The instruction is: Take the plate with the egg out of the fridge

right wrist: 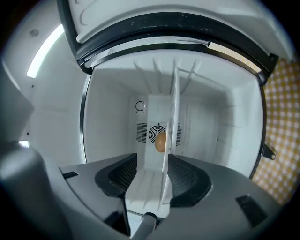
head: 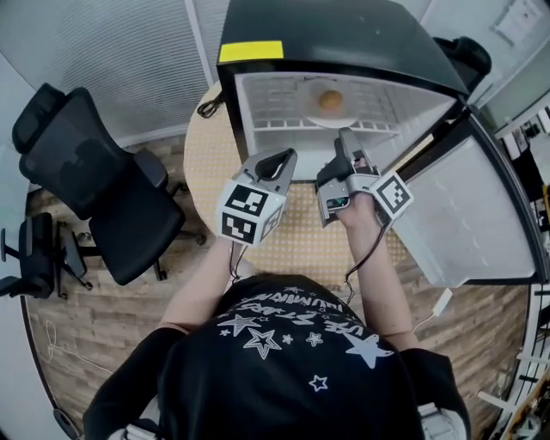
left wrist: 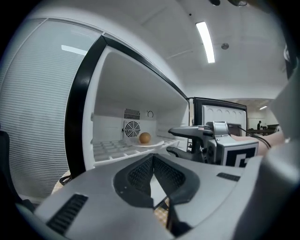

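Reaching in: my right claw (head: 346, 137) is spread before the plate (head: 322, 120) with its egg (head: 330, 100) (left claw (head: 288, 156) pressed together); next, ease forward and pinch it.

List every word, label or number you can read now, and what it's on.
Nothing reads clearly.
Shirt print: lettering among stars, upside down, too warped to read.
Yellow label on the fridge: blank.
Marker cubes: black-and-white square patterns, no words.
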`<state>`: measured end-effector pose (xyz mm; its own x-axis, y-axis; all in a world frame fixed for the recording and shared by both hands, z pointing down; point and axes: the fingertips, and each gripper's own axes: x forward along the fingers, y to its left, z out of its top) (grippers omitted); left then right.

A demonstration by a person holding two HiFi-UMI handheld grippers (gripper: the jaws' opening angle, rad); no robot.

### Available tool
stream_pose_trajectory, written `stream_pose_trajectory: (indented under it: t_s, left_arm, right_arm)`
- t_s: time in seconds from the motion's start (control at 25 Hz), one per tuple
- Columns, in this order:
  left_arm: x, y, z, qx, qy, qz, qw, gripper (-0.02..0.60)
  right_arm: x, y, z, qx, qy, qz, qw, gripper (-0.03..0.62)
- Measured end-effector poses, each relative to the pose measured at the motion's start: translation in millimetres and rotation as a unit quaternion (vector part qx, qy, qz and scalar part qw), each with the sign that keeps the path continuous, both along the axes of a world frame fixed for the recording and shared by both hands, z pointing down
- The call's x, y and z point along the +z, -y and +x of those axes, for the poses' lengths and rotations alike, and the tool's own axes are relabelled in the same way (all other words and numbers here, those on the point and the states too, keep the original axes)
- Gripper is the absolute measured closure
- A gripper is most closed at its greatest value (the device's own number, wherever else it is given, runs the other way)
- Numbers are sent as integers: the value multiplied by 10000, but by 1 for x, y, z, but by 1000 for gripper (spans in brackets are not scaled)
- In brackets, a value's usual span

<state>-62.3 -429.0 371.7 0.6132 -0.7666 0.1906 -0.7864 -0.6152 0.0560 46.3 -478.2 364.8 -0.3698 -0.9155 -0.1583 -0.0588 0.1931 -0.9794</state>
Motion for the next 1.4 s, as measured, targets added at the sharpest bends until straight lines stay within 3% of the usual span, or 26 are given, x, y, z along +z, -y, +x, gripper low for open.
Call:
stream_pose_trajectory:
  t_s: [0.2,0.68,0.8,0.96,1.4]
  left_arm:
    - [3,11,-1,101,-34,-67,9999,574]
    - [4,23,-6,235,-33,-33,9997,574]
    - [3,24,-6,261,-38,-22,9997,574]
    - [4,23,-3,279,-41,-9,9996,574]
    - [8,22,-2,240,14,-67,9997,574]
  right_arm:
    - [4,12,-2,35,330,-143,9993,401]
    - [9,29,-10,121,377,-274,9988,403]
    - [16,29,-11,200,121,-448,9987,471]
    - [26,30,-8,321,146,-726,9967,533]
    - [25,14,-6,261,382,-749,9961,559]
